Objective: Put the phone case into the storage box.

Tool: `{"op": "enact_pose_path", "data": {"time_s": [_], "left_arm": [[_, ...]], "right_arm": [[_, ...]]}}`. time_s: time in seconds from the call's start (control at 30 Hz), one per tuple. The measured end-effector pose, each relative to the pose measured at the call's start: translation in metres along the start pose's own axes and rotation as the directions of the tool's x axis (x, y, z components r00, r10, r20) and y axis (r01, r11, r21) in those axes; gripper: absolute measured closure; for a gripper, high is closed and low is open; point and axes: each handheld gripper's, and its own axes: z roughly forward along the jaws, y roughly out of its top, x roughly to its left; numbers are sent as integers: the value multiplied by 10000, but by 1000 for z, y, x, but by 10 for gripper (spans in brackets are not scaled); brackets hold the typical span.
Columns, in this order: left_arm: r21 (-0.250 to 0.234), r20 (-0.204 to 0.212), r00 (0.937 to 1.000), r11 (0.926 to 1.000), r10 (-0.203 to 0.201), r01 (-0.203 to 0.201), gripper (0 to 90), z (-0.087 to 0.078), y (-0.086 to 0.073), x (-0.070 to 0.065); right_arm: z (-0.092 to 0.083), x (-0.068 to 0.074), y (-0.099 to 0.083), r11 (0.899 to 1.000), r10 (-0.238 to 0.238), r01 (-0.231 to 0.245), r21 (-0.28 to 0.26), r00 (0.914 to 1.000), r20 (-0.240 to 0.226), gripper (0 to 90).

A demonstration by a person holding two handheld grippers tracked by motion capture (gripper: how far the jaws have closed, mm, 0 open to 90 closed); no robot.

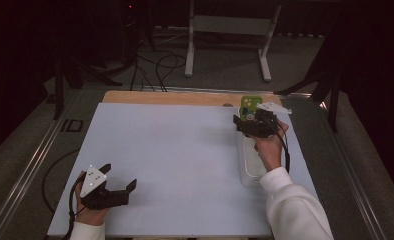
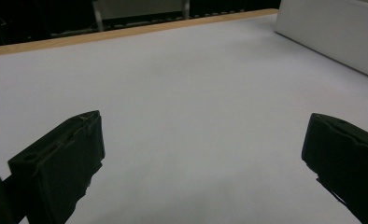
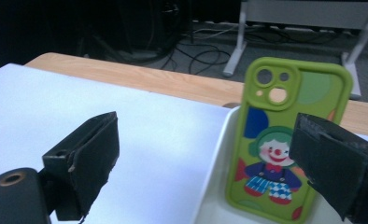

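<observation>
So, near first.
Left gripper: it rests low at the near left of the table, held in a hand. Its jaws stand wide apart with nothing between them — I think it is just waiting out of the way.
Table in front of it: in the left gripper view the white top is bare between the jaws, so there is nothing to grab on that side.
Right hand: it reaches out over the right side of the table in a white sleeve, so the gripper can get to the tray.
Tray: a long white tray at the right side of the table, running away from the person.
Right gripper: it is over the far end of the tray, jaws wide open and holding nothing yet. It looks lined up to pinch the case.
Phone case: green, with a clown on it — it stands up at the far end of the tray, leaning back. One jaw is in front of its right edge; I cannot tell if it touches.
Floor beyond: cables and a white stand.
</observation>
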Motion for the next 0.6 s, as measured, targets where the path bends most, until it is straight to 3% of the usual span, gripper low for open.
{"op": "enact_pose_path", "data": {"time_s": [0.23,0.43,0.6], "left_arm": [[45,31,10000,10000,6,-6,0,1,0,0],[55,37,10000,10000,14,-14,0,1,0,0],[72,38,10000,10000,21,-22,0,1,0,1]], "right_arm": [[-14,13,-6,9990,-428,419,-171,9978,-512,84],[-27,27,-12,9965,-810,780,-308,9902,-1139,84],[-34,34,-18,9950,-965,920,-401,9863,-1340,84]]}}
